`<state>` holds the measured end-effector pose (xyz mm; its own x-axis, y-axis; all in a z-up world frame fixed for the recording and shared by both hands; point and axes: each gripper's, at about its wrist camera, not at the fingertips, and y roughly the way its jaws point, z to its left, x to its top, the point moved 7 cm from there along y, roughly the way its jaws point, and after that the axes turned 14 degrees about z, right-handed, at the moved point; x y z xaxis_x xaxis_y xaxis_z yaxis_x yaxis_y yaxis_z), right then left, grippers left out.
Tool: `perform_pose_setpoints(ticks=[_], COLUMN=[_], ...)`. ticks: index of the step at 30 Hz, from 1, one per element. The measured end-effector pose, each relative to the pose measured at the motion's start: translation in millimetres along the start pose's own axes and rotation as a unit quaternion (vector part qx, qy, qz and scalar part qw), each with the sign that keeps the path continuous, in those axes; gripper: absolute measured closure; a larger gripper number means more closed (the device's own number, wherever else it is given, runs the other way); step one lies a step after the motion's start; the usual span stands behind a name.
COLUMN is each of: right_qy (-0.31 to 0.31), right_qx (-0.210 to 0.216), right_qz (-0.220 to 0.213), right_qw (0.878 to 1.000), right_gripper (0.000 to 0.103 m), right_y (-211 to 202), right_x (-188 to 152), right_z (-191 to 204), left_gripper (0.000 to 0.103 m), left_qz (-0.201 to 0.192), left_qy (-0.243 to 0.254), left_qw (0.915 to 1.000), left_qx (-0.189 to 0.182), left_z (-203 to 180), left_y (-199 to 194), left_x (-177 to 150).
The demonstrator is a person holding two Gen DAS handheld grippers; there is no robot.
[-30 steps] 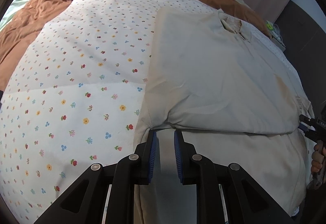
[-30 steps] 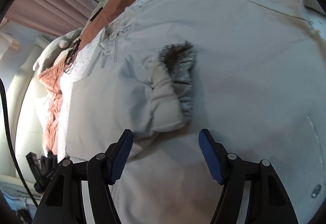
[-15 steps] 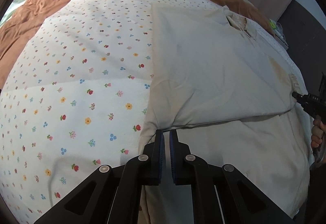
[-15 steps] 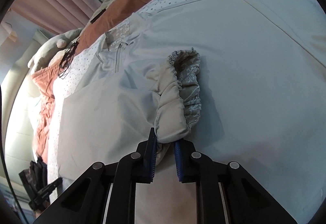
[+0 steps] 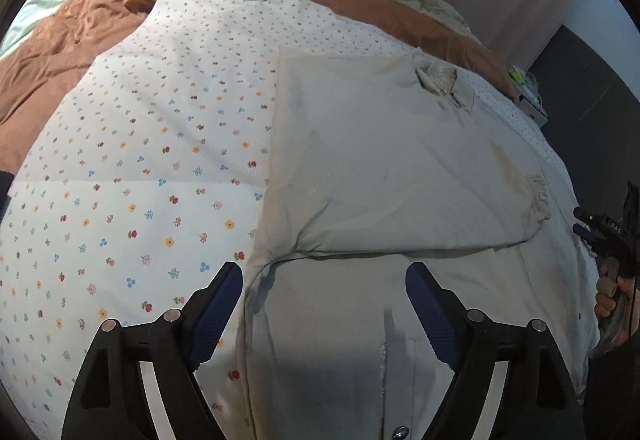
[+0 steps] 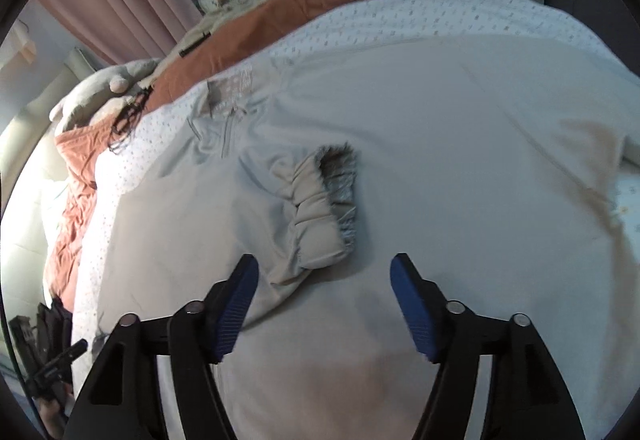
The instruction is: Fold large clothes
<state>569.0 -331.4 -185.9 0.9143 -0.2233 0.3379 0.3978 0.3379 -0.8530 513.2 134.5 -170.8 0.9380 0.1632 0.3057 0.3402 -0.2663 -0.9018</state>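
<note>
Across the bed (image 5: pixel 120 167) my beige jacket (image 5: pixel 380 159) lies soft, light and floppy; both grippers (image 5: pixel 324 304) (image 6: pixel 324 300) gape empty; I'd pinch the gathered cuff (image 6: pixel 320 224).

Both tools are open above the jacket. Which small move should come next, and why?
Probably shut the right tool on the cuff. It lies just ahead between the open fingers, bunched on the jacket, so the sleeve is not flat yet. The left tool holds nothing.
</note>
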Motion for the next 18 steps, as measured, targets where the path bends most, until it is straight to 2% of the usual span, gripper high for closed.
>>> perform_pose_setpoints(ticks=[7, 10, 13, 18], right_qy=[-0.003, -0.029, -0.052, -0.050], right_qx=[-0.026, -0.057, -0.078, -0.093], right_qz=[-0.060, -0.099, -0.101, -0.111], right_qw=[0.998, 0.993, 0.990, 0.988], right_gripper=[0.028, 0.028, 0.028, 0.028], right_y=[-64, -93, -108, -127], right_x=[-12, -17, -19, -26], right_z=[-27, -34, -41, -61], left_gripper=[0.018, 0.018, 0.018, 0.018], left_qz=[-0.024, -0.040, -0.050, -0.071], left_qy=[0.015, 0.018, 0.029, 0.054], left_qw=[0.9995, 0.9990, 0.9982, 0.9960], left_qx=[-0.010, 0.000, 0.014, 0.006], left_z=[-40, -55, -74, -112], left_y=[-22, -32, -40, -52], left_x=[1, -2, -7, -13])
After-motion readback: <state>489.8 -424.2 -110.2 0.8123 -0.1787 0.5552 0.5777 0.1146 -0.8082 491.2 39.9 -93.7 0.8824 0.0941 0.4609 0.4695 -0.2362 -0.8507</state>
